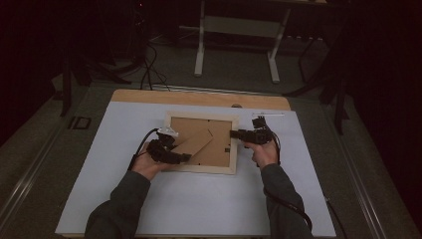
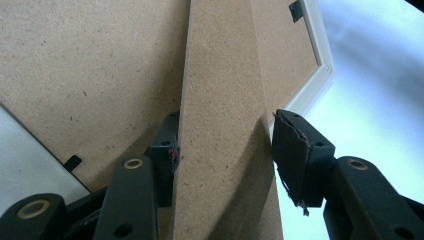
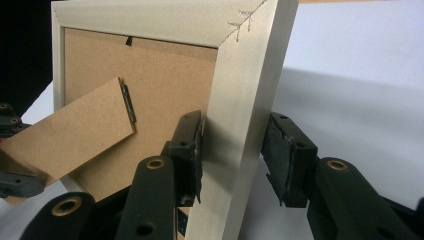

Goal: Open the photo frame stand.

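Note:
A pale wooden picture frame point(image 1: 200, 117) lies face down on the white mat, its brown backing board point(image 2: 75, 75) up. The hinged brown stand leg point(image 1: 195, 144) is swung out from the back and points toward the frame's near left corner. My left gripper point(image 1: 184, 158) reaches in from the left and is shut across the width of that stand leg point(image 2: 220, 125), with a pad on each long edge. My right gripper point(image 1: 234, 134) is shut on the frame's right rail point(image 3: 240, 90), one pad inside it and one outside. The stand leg point(image 3: 70, 135) shows beyond it.
The white mat point(image 1: 199, 209) covers most of a wooden table point(image 1: 149, 95), with open room in front of the frame and on both sides. A small thin pale item point(image 1: 267, 114) lies at the mat's back edge. Behind, a desk's white legs point(image 1: 199, 55) and cables stand on the dark floor.

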The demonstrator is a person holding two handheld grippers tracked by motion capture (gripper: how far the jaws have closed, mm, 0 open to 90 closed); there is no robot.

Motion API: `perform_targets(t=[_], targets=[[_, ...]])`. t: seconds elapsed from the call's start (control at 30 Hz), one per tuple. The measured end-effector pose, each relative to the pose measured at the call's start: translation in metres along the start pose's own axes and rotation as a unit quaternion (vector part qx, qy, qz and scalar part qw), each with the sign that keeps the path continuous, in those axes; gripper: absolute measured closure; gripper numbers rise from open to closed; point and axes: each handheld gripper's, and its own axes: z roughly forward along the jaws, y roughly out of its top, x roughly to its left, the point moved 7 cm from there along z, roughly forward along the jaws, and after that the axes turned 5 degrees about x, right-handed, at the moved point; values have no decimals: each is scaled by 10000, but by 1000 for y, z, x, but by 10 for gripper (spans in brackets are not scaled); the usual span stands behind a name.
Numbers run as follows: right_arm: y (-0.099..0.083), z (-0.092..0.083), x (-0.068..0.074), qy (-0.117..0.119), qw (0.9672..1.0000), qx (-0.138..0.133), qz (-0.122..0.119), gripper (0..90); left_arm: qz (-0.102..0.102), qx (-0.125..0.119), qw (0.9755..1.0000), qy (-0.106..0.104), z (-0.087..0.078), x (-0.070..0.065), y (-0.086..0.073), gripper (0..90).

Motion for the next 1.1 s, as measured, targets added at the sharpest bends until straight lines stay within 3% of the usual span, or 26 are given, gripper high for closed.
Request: perform_targets(t=[0.9,1.03,1.07,1.1], targets=[[10,-13,6,-98,9987,-402,-286,615,169,-105,9989,430,-1,-2,8,529],[11,-14,7,-120,9983,-449,-339,617,98,-156,9990,419,-2,-1,10,582],[12,-15,7,-146,9982,-460,-369,619,-70,-235,9992,300,-4,1,11,582],[14,-17,9,-145,9977,-519,-415,621,-87,-237,9991,343,-3,2,11,608]])
